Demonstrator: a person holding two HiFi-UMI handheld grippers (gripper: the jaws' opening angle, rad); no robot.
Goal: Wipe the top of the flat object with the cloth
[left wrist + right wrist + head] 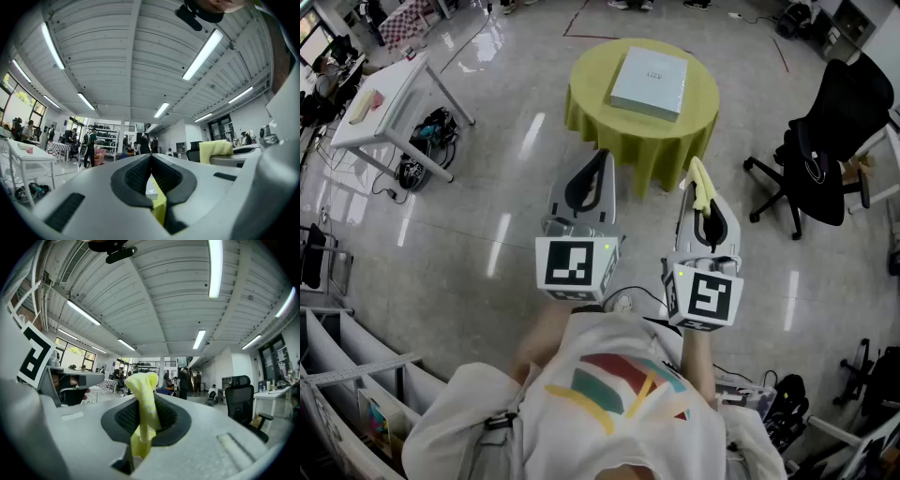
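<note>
My right tongs [698,176] are clamped on the yellow cloth [703,197]. It stands up between the pads as a bunched strip, with only a short tuft free past the tips. My left tongs [600,157] are closed tight on nothing and sit just left of the right pair, near it but not touching. The flat white box [649,82] I am to wipe lies on the round worktop [592,111] with its yellow-green cover, well ahead of me across the open floor. Neither pair is anywhere near it, so I judge the wiping has not begun and the step in hand is the approach. To do it well I should walk up square to the worktop, keeping left of the black office chair [825,141], until the box is under my hands rather than at arm's reach. Then I would tip the right tongs down so that the soft tuft meets the lid, not the hard tips. So little cloth is free that a shallow angle seems best, laying the strip flat on the surface. The box looks light and rests on a draped cover, so it may slide. Resting the closed left tongs on a near corner would steady it while I draw overlapping strokes from the far edge to the near one.
</note>
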